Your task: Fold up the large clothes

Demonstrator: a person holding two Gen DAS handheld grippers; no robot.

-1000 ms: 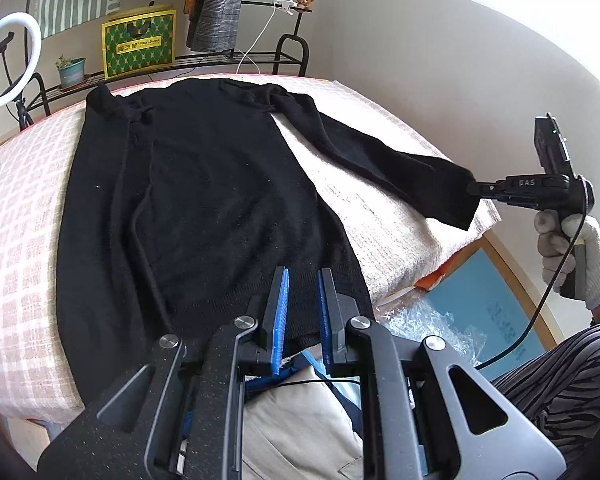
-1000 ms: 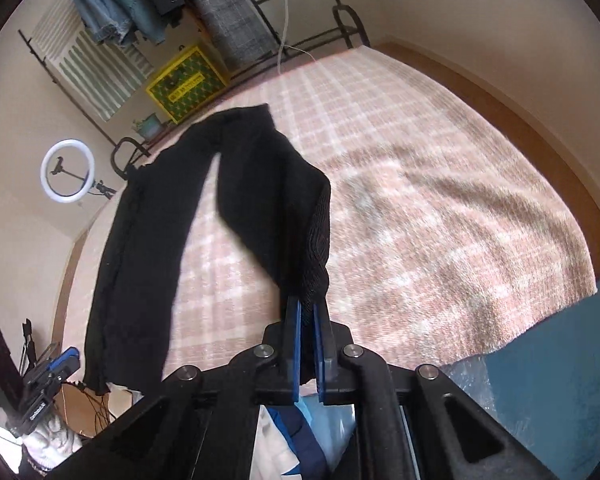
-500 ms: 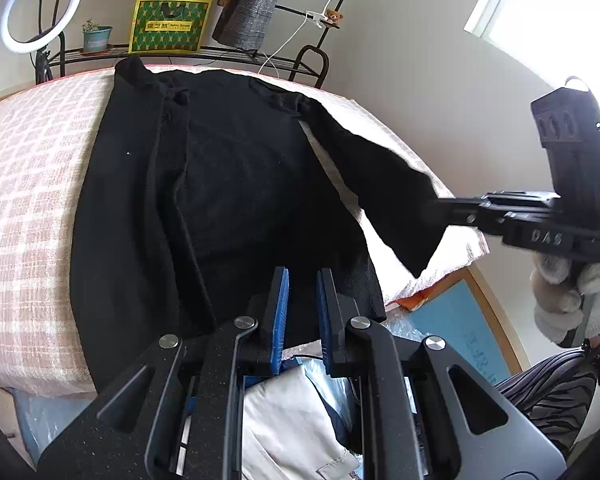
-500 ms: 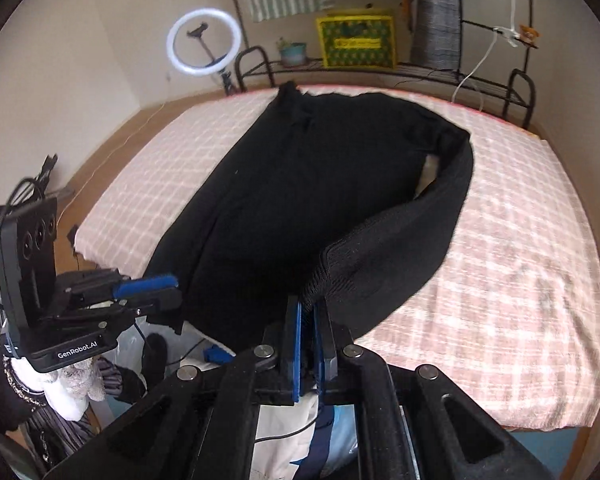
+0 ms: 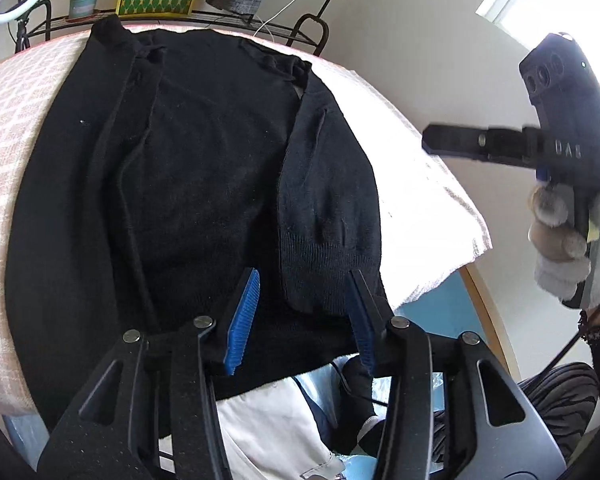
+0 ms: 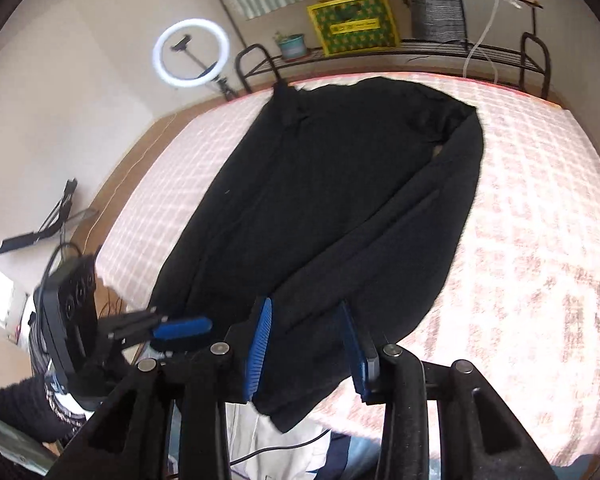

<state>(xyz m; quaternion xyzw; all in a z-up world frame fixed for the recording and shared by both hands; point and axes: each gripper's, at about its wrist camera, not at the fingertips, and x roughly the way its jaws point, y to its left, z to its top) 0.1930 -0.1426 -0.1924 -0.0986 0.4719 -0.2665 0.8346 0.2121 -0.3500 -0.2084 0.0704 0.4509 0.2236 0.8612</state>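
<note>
One black sweater (image 5: 204, 184) is laid flat on the bed (image 6: 540, 264), neck end toward the metal rack (image 6: 420, 46) at the far side, hem at the near edge. Both sleeves are seen folded in over the body: one along the left side, and one on the right, its ribbed cuff (image 5: 324, 268) lying near the hem.

Two grippers are counted. The left gripper (image 5: 300, 320) is over the hem, jaws opening to a moderate gap — the cuff and hem are framed between the blue pads (image 5: 242, 320), but the pads are not pressed on the cloth. The right gripper (image 6: 306, 352) is likewise opening to a moderate gap above the near end of the folded sleeve; cloth is seen between the pads, not clamped. In the left wrist view the right gripper is held off to the right of the bed in a gloved hand (image 5: 572, 240), clear of the garment.

Surroundings: one ring light (image 6: 191, 53) on a stand at the left; on the rack, one yellow-green box (image 6: 354, 26) and one small potted plant (image 6: 294, 45); grey cloth hung above. Pale fabric and clear plastic are noted below the near bed edge, partly hidden by the gripper bodies.
</note>
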